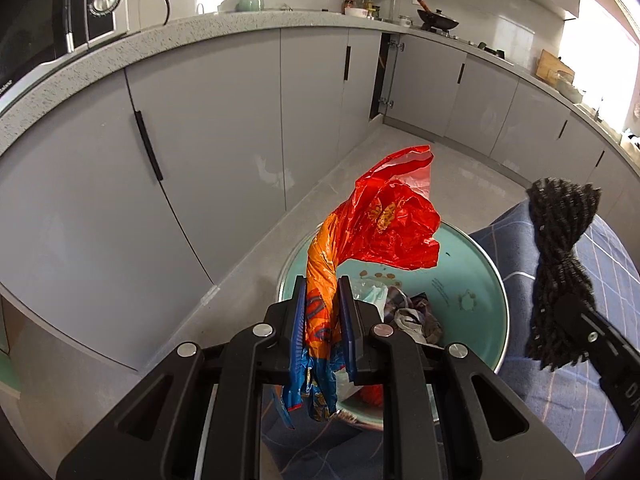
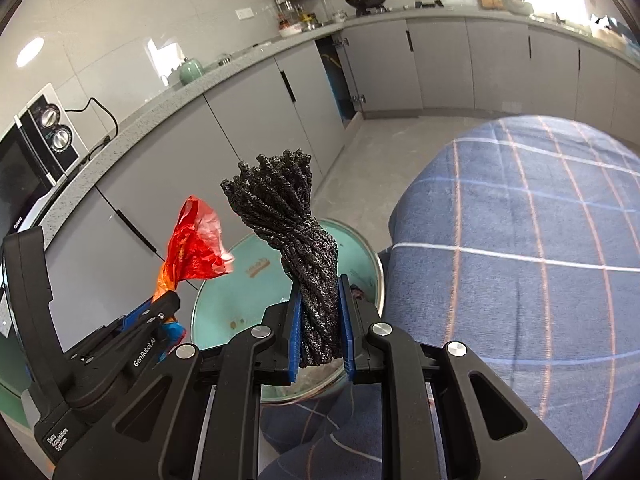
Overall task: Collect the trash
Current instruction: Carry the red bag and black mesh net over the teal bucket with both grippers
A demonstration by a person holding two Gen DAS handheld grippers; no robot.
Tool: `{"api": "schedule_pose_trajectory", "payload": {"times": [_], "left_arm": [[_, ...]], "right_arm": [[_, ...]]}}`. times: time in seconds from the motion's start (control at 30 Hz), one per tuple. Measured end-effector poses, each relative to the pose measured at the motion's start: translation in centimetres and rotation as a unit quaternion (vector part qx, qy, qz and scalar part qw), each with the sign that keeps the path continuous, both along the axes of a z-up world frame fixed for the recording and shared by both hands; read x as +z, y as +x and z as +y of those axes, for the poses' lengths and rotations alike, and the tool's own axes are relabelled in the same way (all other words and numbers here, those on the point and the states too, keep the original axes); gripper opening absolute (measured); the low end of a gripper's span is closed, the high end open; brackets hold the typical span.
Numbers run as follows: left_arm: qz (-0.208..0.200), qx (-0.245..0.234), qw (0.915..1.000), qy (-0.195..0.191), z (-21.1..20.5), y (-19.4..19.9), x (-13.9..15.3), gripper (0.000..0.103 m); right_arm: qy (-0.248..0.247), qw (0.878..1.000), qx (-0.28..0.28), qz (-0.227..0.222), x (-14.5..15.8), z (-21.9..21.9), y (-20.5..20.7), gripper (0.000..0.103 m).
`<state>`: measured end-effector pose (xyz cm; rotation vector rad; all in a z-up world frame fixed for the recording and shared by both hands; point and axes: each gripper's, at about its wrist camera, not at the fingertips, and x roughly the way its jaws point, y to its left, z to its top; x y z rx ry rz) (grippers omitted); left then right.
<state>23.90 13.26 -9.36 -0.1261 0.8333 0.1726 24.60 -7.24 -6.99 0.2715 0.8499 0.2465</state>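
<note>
A wrapper (image 1: 324,312) was clamped in the left gripper (image 1: 323,332), and a rope bundle (image 2: 308,280) in the right gripper (image 2: 320,332) beside it. Both were held above a bin (image 1: 472,276), which stood between the cabinets (image 1: 208,120) and a checked cloth (image 2: 520,260).

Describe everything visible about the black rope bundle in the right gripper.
The black rope bundle is a hank of dark, coarse braided cord, bound tight around its waist so both ends flare. It stands roughly upright, clamped near its lower part between the blue pads of the right gripper, whose jaws are shut on it. It hangs above the teal bin; nothing else touches it.
</note>
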Motion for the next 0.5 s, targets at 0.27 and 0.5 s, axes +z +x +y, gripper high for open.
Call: {"api": "schedule_pose_trajectory", "payload": {"times": [0.27,0.5], "left_arm": [[0.013,-0.008,0.9998,0.012,-0.6,1.9,-0.9,0.016],[0.039,-0.007,0.9992,0.010,-0.6,3.7,-2.6,0.016]], "right_arm": [[0.006,1.000,-0.003,0.030,-1.9,0.9,2.1,0.017],[0.008,0.999,-0.009,0.049,-3.2,1.1,4.0,0.017]]}}
